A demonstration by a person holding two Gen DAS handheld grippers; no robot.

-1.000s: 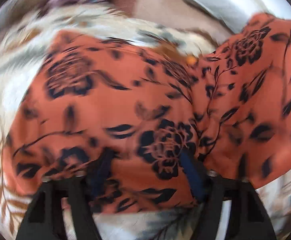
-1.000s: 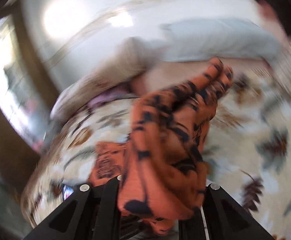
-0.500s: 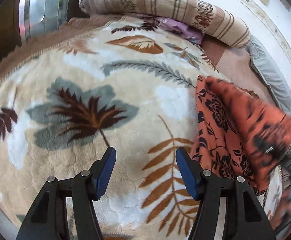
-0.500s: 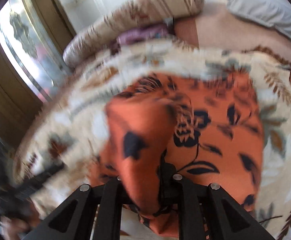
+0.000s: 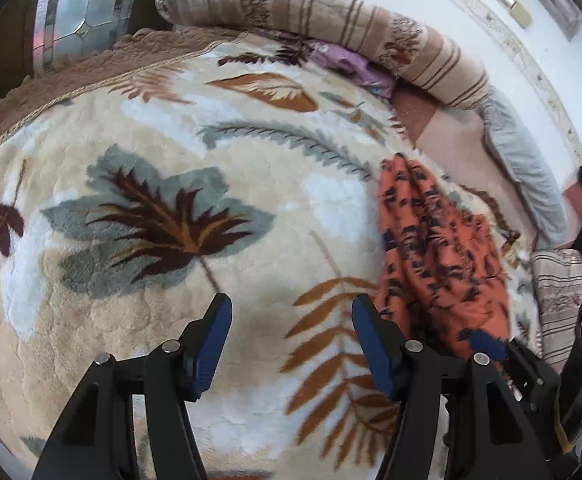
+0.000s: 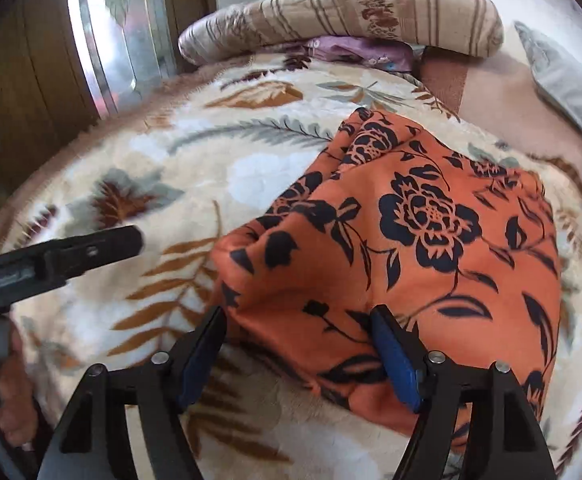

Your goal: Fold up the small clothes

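Note:
An orange garment with black flowers (image 6: 423, 240) lies folded over on the leaf-patterned blanket (image 6: 195, 184). My right gripper (image 6: 297, 344) is open, its jaws spread around the garment's near folded edge without pinching it. In the left wrist view the garment (image 5: 439, 248) lies to the right. My left gripper (image 5: 289, 328) is open and empty above bare blanket (image 5: 163, 220), left of the garment. The left gripper also shows in the right wrist view (image 6: 59, 260) at the left.
A rolled striped quilt (image 5: 331, 28) and a purple cloth (image 5: 351, 64) lie at the head of the bed. A grey pillow (image 5: 523, 168) lies along the white wall. A wooden and glass door (image 6: 91, 40) stands at the left.
Both grippers let go of the garment. The left gripper moved off to the left over bare blanket. The right gripper laid the fold down and opened.

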